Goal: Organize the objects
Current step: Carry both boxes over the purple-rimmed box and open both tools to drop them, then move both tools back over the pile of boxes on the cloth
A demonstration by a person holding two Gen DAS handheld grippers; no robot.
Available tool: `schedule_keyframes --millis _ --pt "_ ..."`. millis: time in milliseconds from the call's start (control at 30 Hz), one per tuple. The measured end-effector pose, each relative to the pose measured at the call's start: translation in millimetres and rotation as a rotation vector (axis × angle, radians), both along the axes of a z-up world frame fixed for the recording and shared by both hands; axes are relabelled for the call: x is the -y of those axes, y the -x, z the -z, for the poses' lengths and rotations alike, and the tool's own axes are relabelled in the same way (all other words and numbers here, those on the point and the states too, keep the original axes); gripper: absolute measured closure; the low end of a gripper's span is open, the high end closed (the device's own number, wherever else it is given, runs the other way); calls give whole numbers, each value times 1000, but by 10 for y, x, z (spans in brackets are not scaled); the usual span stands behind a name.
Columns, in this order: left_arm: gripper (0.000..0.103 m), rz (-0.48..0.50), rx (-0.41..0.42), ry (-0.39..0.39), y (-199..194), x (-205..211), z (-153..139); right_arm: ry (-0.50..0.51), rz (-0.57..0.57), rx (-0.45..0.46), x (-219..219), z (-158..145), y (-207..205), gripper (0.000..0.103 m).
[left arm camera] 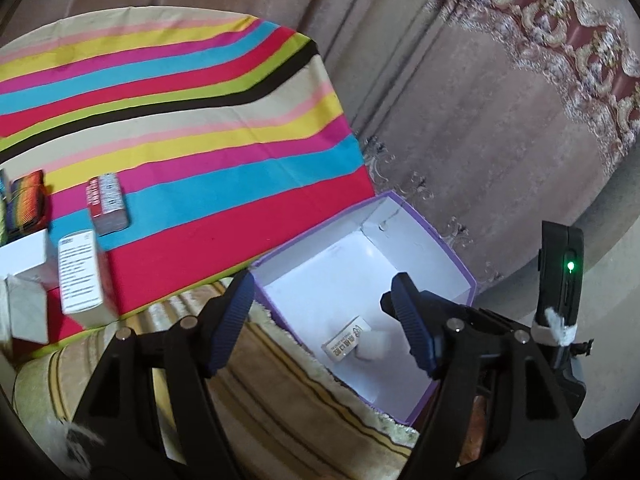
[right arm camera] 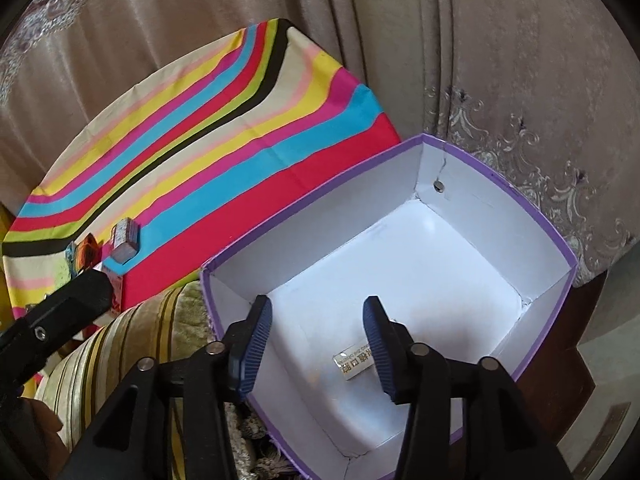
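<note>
Beside the striped cloth sits an open purple-rimmed cardboard box with a white inside (right arm camera: 460, 168), resting partly on a beige striped cushion (right arm camera: 132, 344). Over its near edge hangs the right gripper (right arm camera: 318, 346), its ribbed blue pads spread wide with nothing between them. On the box floor, just beyond that gripper, lies a small white packet with printed lettering (right arm camera: 354, 362), partly hidden by the right-hand pad.

From the left wrist view the same box (left arm camera: 432, 236) shows the packet (left arm camera: 346, 344) lying flat, touching a small white cube-like item (left arm camera: 374, 346) whose nature is unclear. The left gripper (left arm camera: 322, 322) is held above the cushion (left arm camera: 280, 392) and the box's near corner, jaws wide apart and empty.

On the counter covered by the bright multicoloured striped cloth (left arm camera: 192, 92) several small cartons stand close together near its front edge: a tall white carton with fine black print (left arm camera: 80, 276), a red and grey carton (left arm camera: 108, 204) behind it, a plain white carton (left arm camera: 26, 304) at the left, and a rainbow-patterned carton (left arm camera: 26, 204) further back. Brownish curtains with an ornate border (left arm camera: 500, 128) hang behind.
</note>
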State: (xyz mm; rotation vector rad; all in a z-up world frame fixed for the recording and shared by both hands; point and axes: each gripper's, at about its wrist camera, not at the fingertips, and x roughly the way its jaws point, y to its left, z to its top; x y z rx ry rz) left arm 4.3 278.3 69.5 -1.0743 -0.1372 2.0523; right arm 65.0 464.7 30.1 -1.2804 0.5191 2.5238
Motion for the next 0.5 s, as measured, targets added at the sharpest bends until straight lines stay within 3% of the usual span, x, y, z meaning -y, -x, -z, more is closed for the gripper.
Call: schedule_keyframes --millis 233,500 --pt "29 -121 -13 41 0 398 -24 -66 -69 -23 230 -110 45 39" --pt "29 -311 -12 15 -44 1220 -62 -182 -143 -29 571 -222 114 31"
